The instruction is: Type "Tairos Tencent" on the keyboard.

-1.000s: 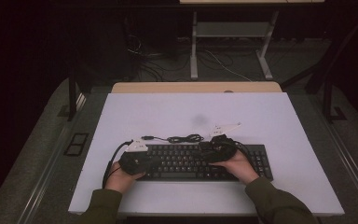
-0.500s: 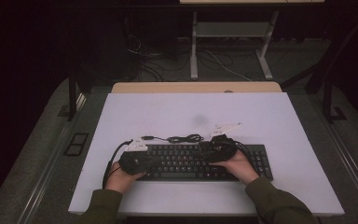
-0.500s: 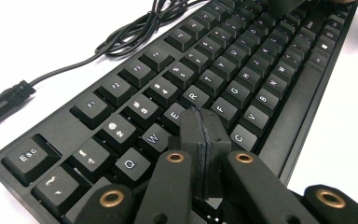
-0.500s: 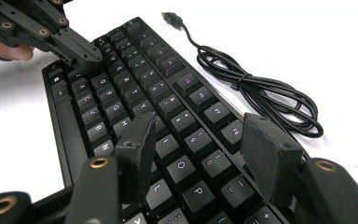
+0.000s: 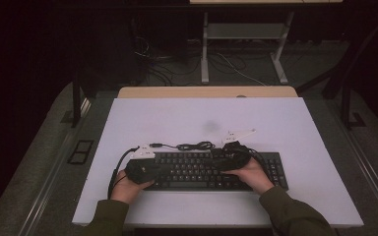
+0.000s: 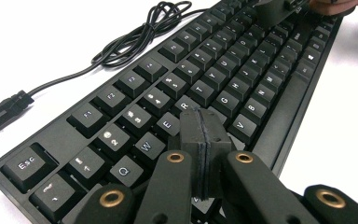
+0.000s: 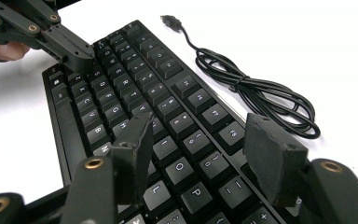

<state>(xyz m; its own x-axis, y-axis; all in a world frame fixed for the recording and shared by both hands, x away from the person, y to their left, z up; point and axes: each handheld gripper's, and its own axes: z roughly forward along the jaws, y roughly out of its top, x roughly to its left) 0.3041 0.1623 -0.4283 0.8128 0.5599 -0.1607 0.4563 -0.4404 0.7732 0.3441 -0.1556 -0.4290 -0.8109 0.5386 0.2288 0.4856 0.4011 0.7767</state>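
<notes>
The black keyboard lies near the front edge of the white worktop, and its coiled cable rests just behind it. The left gripper has its fingers pressed together over the keys near R, like one blunt tip. The right gripper has its fingers spread above the O and P keys, and they have just been opening, with nothing pinched between them. To press one key well, I think the closed tip should come straight down on the middle of the key.
</notes>
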